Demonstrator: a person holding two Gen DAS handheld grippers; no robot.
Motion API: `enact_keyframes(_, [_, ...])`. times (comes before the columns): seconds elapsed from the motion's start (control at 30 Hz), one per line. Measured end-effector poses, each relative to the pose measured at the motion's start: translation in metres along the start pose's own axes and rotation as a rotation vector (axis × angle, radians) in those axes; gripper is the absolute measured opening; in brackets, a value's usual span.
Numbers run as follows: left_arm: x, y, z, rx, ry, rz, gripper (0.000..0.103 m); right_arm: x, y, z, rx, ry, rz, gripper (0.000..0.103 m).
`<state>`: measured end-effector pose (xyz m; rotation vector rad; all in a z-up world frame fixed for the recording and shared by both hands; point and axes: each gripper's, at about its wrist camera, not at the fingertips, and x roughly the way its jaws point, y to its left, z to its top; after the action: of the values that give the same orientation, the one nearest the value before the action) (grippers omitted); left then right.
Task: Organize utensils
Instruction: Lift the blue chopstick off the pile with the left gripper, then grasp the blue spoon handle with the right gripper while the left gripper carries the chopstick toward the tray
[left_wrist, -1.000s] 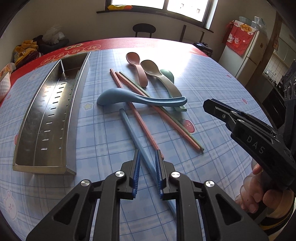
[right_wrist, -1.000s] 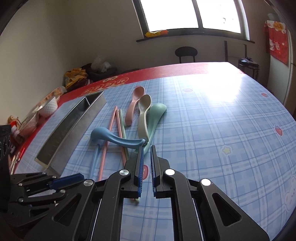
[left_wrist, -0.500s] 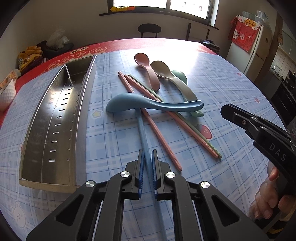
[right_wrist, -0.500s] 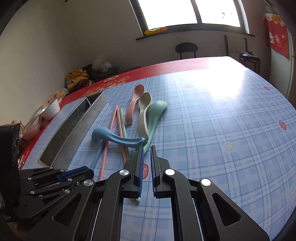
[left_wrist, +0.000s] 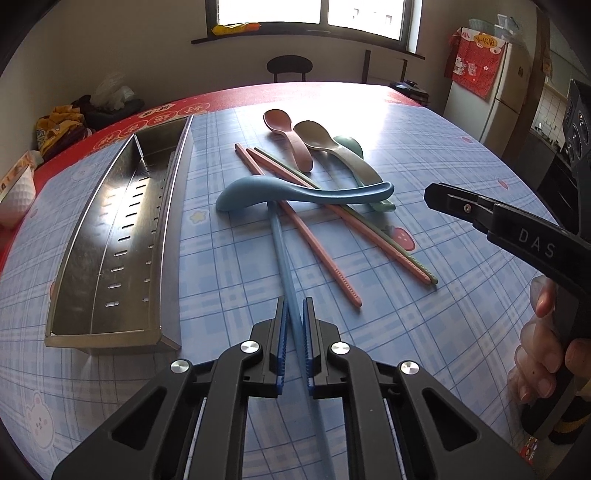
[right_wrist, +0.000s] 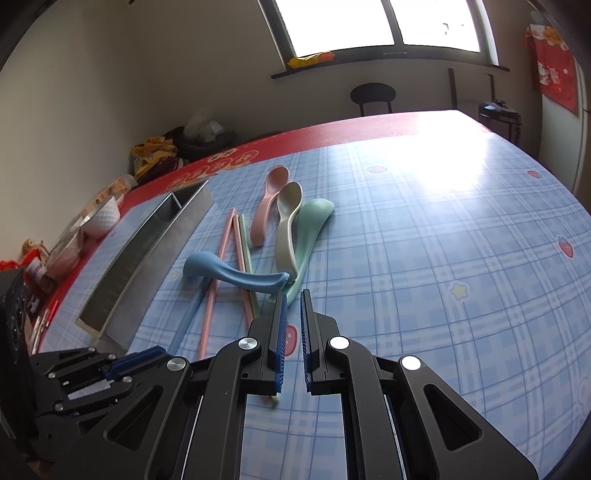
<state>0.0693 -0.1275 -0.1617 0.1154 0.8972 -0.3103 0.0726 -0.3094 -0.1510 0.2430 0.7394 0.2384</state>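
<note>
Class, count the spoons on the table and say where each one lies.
4: the pink spoon, beige spoon and green spoon lie side by side; the blue spoon lies across the chopsticks. None seems hidden.

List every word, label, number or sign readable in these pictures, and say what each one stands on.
"DAS": raised letters on the black body of the right tool; they run on under the hand, the rest hidden.
Pale characters on the red border of the tablecloth: too distorted to read.
Characters on the red cloth hanging on the fridge: too small to read.
Nothing else is readable.
</note>
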Motion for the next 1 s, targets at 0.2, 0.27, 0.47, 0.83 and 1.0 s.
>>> enact_keyframes(0.2, [-0.004, 0.018, -0.002, -0.090, -0.014, -0.079, 0.006, 0.003, -0.001, 0.000, 0.006, 0.011, 0.021, 0.008])
enact_keyframes(0.27, [-0.008, 0.021, -0.003, -0.106, -0.034, -0.080, 0.006, 0.004, -0.001, -0.001, 0.006, 0.017, 0.032, 0.008])
enact_keyframes(0.47, [-0.023, 0.019, -0.005, -0.095, -0.098, -0.073, 0.006, 0.008, 0.005, -0.001, -0.022, 0.038, 0.020, 0.008])
enact_keyframes(0.83, [-0.046, 0.037, -0.012, -0.120, -0.104, -0.113, 0.006, 0.013, 0.022, -0.004, -0.104, 0.053, -0.055, 0.008])
enact_keyframes(1.0, [-0.067, 0.051, -0.012, -0.130, -0.159, -0.124, 0.006, 0.015, 0.042, -0.008, -0.226, 0.072, -0.079, 0.008])
